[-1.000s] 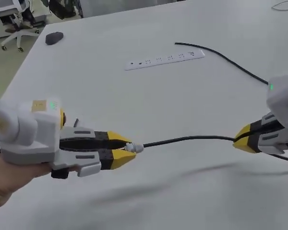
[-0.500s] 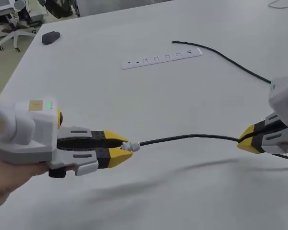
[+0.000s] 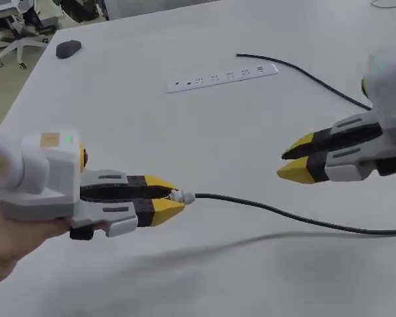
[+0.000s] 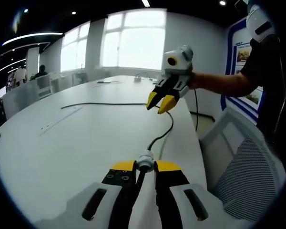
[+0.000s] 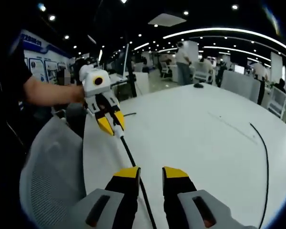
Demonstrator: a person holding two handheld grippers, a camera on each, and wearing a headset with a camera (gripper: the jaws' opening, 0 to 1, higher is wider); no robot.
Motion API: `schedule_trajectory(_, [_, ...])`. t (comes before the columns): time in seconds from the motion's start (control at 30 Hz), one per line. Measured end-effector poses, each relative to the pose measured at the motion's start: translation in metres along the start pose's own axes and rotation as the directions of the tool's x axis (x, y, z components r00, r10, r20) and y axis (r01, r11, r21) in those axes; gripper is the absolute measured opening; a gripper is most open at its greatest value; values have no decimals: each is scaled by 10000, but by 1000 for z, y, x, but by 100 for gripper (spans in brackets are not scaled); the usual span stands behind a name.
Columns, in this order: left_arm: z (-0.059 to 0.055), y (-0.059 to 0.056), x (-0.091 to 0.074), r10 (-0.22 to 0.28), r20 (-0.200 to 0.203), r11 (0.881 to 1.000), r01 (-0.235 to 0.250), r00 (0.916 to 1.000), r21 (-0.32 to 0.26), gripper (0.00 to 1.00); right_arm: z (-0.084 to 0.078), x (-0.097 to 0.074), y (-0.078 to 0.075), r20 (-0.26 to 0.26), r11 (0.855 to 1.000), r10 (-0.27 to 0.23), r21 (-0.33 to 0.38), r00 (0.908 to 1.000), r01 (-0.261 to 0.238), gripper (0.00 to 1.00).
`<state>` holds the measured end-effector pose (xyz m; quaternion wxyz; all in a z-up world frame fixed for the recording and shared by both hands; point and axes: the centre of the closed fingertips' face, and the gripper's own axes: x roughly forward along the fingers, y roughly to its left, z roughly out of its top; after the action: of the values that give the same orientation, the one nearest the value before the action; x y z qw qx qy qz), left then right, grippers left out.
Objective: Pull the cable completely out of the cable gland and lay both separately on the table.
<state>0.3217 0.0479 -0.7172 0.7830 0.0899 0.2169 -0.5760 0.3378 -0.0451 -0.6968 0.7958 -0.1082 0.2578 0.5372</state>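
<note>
The left gripper (image 3: 175, 198) sat low over the bench (image 3: 185, 139), jaws pinching the white gland (image 3: 184, 196) at their tips. The cable (image 3: 284, 213) was threaded in the gland, not pulled out. It ran right from the gland and off the head view's right edge, its shadow on the bench below. The right gripper (image 3: 282, 165) was up off the bench, above the cable and apart from it, jaws spread a little, holding nothing. In the right gripper view the cable passed below the gap between the jaws.

The bench was white, matte and large, with a rounded end in the left gripper view. On the far side a white power strip (image 3: 221, 76) lay flat, its black cord (image 3: 317, 80) curving off right. A small dark mouse-like thing (image 3: 68, 47) lay near the far left corner, with an office chair (image 3: 16, 41) on the floor beyond. A mesh chair (image 4: 248, 167) stood close to the bench edge by the person. There were big bright windows (image 4: 133, 40) at the room's end. The ceiling was dark with spot and strip lights (image 5: 219, 33). People (image 5: 183, 59) stood far back among desks.
</note>
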Motion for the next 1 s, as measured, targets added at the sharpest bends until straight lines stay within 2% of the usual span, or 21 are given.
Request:
schedule_trajectory(0.1, [3,-4,1,-103,26,9999,103,9999,56,15,7,18,15,-174,9973,404,-601,9990,-414,14])
schedule_trajectory(0.17, [4,-7,2,-194,41,9998,193,9998,110,15,3,27,25,-608,9925,795,-884,9950,-847,12])
schedule_trajectory(0.27, [3,-10,5,-317,-32,9994,317,9995,163,15,-4,44,37,-1197,9809,1062,-1501,9871,-1237,12])
schedule_trajectory(0.3, [3,-11,5,-330,-39,9993,331,9994,197,15,-4,48,40,-1221,9775,1113,-1657,9863,-1308,13])
schedule_trajectory(0.33, [5,-12,6,-376,16,9991,375,9993,216,15,-1,53,46,-1078,9679,1317,-2007,9854,-1513,15])
schedule_trajectory(0.4, [6,-13,7,-403,47,9989,401,9992,245,15,-3,58,50,-1220,9680,1323,-1976,9837,-1547,9])
schedule_trajectory(0.43, [7,-14,8,-429,64,9988,427,9991,258,15,-2,60,50,-1136,9641,1293,-2180,9851,-1517,9])
schedule_trajectory(0.5, [8,-16,9,-531,69,9980,528,9986,335,15,-3,64,51,-1304,9629,1322,-2184,9826,-1585,8])
schedule_trajectory(0.7, [8,-18,10,-598,45,9965,594,9982,593,15,-6,65,52,-1491,9530,1436,-2456,9783,-1774,0])
schedule_trajectory(0.8, [9,-19,9,-637,93,9962,630,9979,600,15,-6,63,52,-1423,9545,1435,-2414,9794,-1749,0])
schedule_trajectory(0.93, [9,-17,8,-509,98,9964,502,9987,687,15,-13,57,45,-1747,9513,1006,-2716,9795,-1462,0])
schedule_trajectory(1.0, [11,-17,5,-478,164,9964,465,9987,715,15,-14,52,44,-1574,9503,1029,-2761,9822,-1438,0])
